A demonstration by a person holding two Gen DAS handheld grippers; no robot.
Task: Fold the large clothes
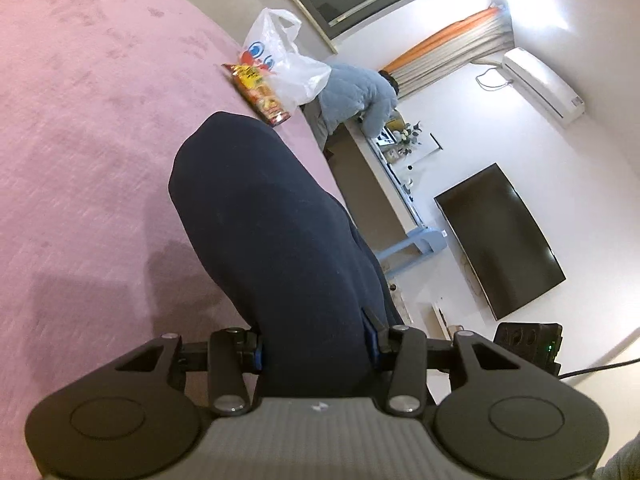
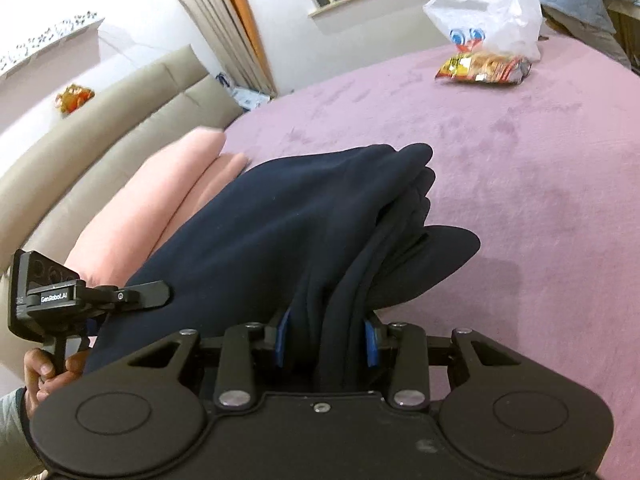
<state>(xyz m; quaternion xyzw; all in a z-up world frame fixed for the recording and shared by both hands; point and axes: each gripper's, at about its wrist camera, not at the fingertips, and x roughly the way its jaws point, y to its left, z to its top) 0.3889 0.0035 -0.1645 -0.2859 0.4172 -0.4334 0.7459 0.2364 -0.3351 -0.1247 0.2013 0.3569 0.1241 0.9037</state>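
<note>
A thick folded navy garment (image 1: 272, 232) is lifted above the mauve bed cover (image 1: 80, 140). My left gripper (image 1: 316, 354) is shut on one end of it, blue pads pressed against the cloth on both sides. In the right wrist view the same navy garment (image 2: 280, 224) shows several stacked layers, and my right gripper (image 2: 326, 342) is shut on that bundle. One flap hangs out to the right. The left gripper's body (image 2: 48, 300) appears at the left edge, held by a hand (image 2: 44, 372).
A folded pink garment (image 2: 160, 208) lies by the beige headboard (image 2: 100, 120). A white plastic bag (image 2: 492, 28) and a snack packet (image 2: 484, 66) sit at the bed's far side. A person in a light-blue jacket (image 1: 356, 96) stands beyond it, near a TV (image 1: 500, 240).
</note>
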